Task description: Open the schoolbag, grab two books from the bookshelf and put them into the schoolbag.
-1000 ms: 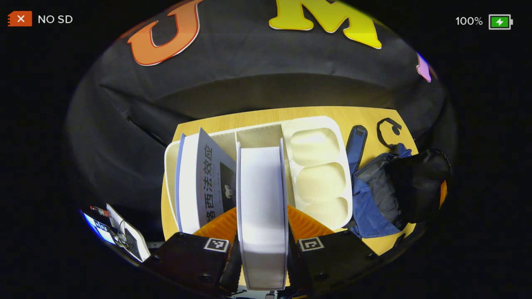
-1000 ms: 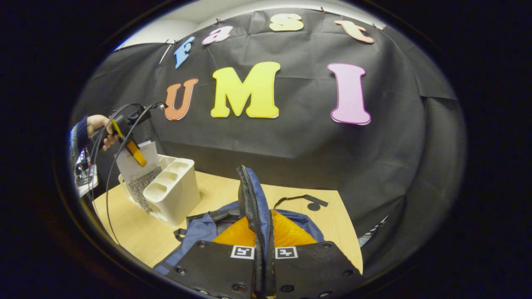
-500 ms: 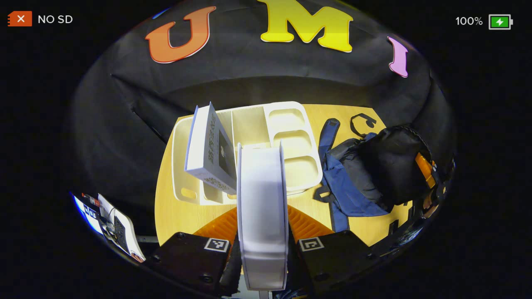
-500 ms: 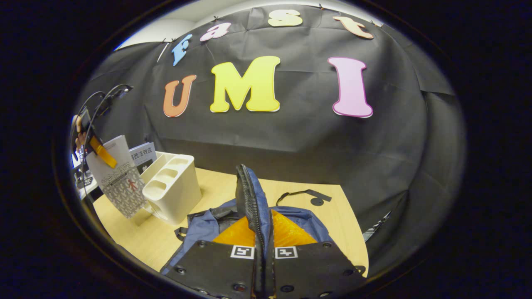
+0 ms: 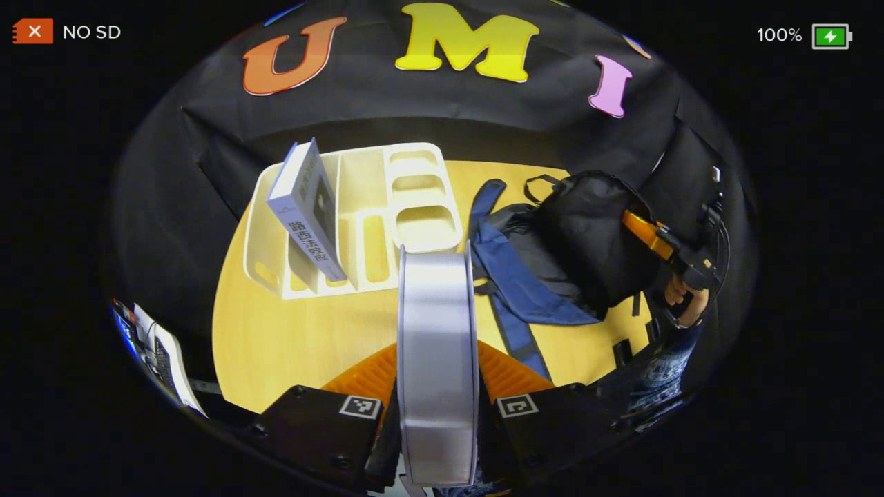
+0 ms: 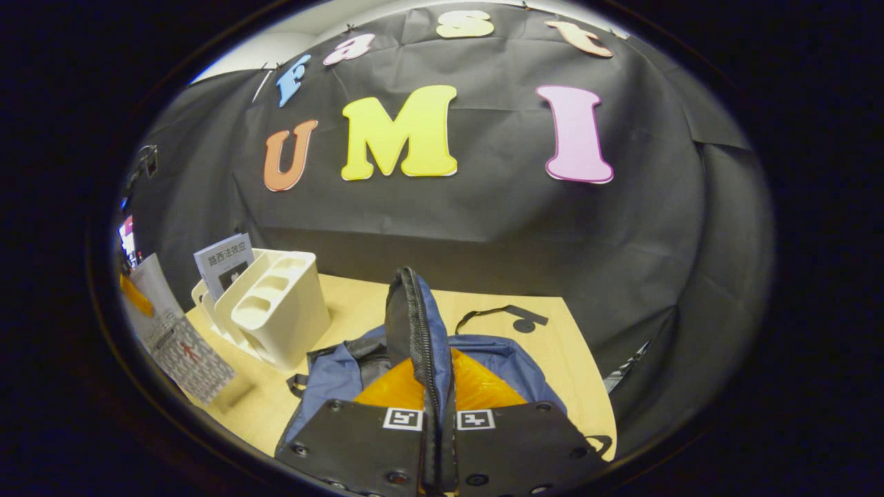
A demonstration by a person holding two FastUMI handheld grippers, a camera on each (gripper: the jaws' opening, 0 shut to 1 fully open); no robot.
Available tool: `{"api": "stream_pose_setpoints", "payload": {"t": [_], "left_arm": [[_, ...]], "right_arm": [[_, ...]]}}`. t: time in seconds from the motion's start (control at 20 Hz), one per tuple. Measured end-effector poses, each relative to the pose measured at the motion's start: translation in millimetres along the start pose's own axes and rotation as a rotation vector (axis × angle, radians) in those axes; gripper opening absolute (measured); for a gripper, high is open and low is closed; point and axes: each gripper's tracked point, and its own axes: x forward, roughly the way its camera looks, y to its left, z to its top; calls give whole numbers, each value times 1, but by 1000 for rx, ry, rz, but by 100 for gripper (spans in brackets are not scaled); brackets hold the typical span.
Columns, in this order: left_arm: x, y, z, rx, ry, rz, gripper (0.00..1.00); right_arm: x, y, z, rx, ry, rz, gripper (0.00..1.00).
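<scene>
My left gripper is shut on a book, held edge-on with its white pages toward the camera, above the table and clear of the shelf. The white bookshelf stands beyond it, and a second book leans in its left slot. The blue and black schoolbag lies to the right. My right gripper is shut on the bag's zipped flap and holds it upright. In the right gripper view the carried book hangs at the far left, in front of the bookshelf.
The wooden table has bare room in front of the shelf. A black strap lies behind the bag. A person's hand holds the right gripper at the table's right edge. Papers and devices sit off the table's left side.
My left gripper has lifted the book out of the shelf and drawn it back, so the shelf looks smaller and farther. My right gripper has kept hold of the bag flap.
</scene>
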Motion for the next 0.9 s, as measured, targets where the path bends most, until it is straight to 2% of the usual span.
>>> {"api": "stream_pose_setpoints", "payload": {"t": [0.15, 0.2, 0.25, 0.35, 0.4, 0.5, 0.55, 0.65, 0.85, 0.9], "left_arm": [[13, -29, 2, -18, -5, -81, 47], [17, -38, 4, -14, -1, -105, 51], [24, -45, 10, -19, -5, -131, 47], [35, -61, 22, -40, -14, -197, 47], [41, -66, 30, -65, -26, -224, 51], [54, -75, 44, -124, -37, -277, 47], [60, -78, 52, -168, -45, -298, 51], [74, -86, 70, -254, -70, -355, 47], [102, -96, 95, -390, -113, -444, 47], [110, -99, 99, -419, -128, -468, 47]], "right_arm": [[2, 1, 0, -9, 10, -5, 4], [1, 2, -1, -11, 17, -5, 3], [2, 3, -1, -11, 24, -5, 3], [7, 3, -1, 0, 42, -3, 3], [9, 4, -1, 16, 51, 2, 3], [11, 3, 2, 34, 66, 11, 4], [11, 5, 5, 49, 73, 27, 3], [11, 11, 10, 76, 91, 59, 3], [14, 6, 16, 70, 126, 44, 3], [13, 5, 16, 58, 128, 36, 0]]}}
